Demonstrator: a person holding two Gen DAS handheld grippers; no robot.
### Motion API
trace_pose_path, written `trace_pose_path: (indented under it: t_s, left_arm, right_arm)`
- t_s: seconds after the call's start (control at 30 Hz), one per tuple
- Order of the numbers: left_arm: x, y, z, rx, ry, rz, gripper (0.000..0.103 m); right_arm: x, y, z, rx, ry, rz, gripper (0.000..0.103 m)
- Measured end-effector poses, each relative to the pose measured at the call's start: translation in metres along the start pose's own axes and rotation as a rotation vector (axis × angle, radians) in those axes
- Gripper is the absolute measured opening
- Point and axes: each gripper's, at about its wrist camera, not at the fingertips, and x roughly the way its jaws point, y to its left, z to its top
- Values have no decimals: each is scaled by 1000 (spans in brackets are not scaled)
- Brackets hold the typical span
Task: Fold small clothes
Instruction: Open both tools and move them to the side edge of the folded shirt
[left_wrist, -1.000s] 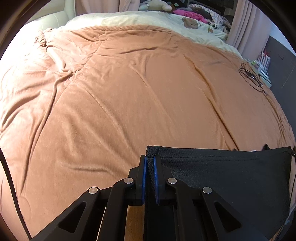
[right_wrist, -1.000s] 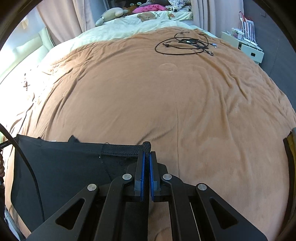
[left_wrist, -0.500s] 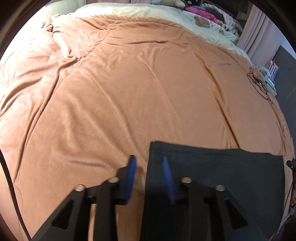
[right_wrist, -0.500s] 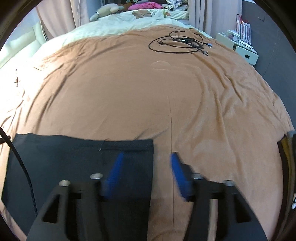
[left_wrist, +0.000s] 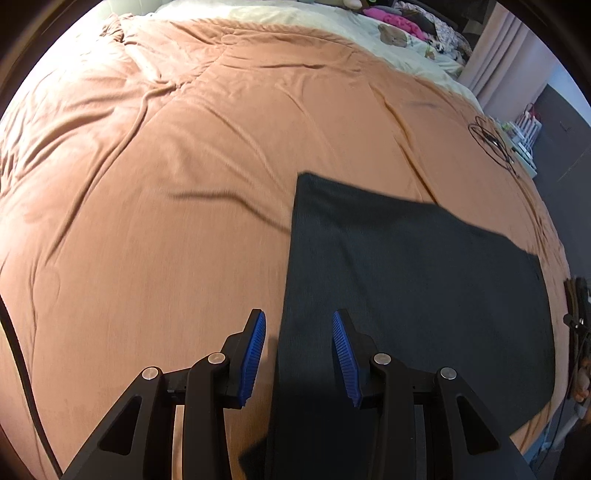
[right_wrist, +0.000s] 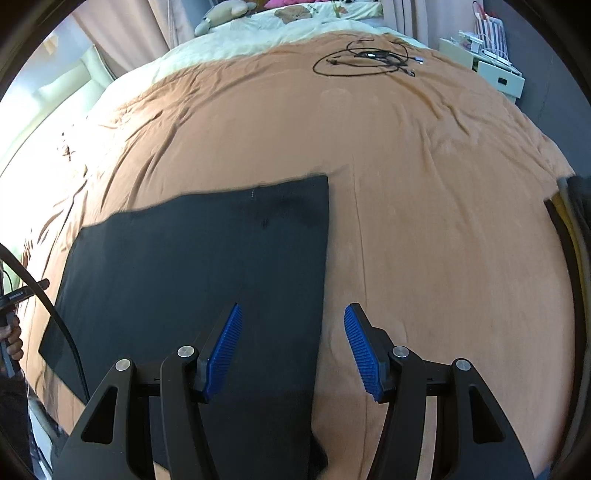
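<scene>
A black garment (left_wrist: 413, 288) lies flat and spread out on the brown bedspread (left_wrist: 166, 221). It also shows in the right wrist view (right_wrist: 207, 258). My left gripper (left_wrist: 298, 325) is open and empty, held above the garment's left edge near its near corner. My right gripper (right_wrist: 293, 319) is open and empty, held above the garment's right edge. The garment's near edge is hidden under both grippers.
A coil of black cables (right_wrist: 369, 59) lies on the far right part of the bed. Cream bedding with plush toys (right_wrist: 288, 14) sits at the head. A white side unit (right_wrist: 495, 70) stands beyond the bed's right edge. A cable (right_wrist: 44, 295) hangs at the left.
Both grippers were shut on the garment's top corners a second ago. They opened, let the garment drop flat on the bed, and pulled back toward the near edge.
</scene>
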Motion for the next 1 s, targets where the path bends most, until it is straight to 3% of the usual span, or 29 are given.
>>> trace_pose_path:
  t_s: [0.47,0.63,0.83,1.0]
  left_arm:
    - [-13,20,-89,-7,57,59,40]
    - [-16,29,-108,-9,63,68,40]
    - [-25,26,-122,41,64,99,40]
    - [-33,28,-135,70,64,102,40]
  right_arm:
    - [-30,-5,-73,23,72,-22,56]
    - [-27,-12,-97,28,106,-67,56]
    - [-38,-14,-107,-3,109,-103,56]
    - [-53,-15,-121,42,94,-105,56]
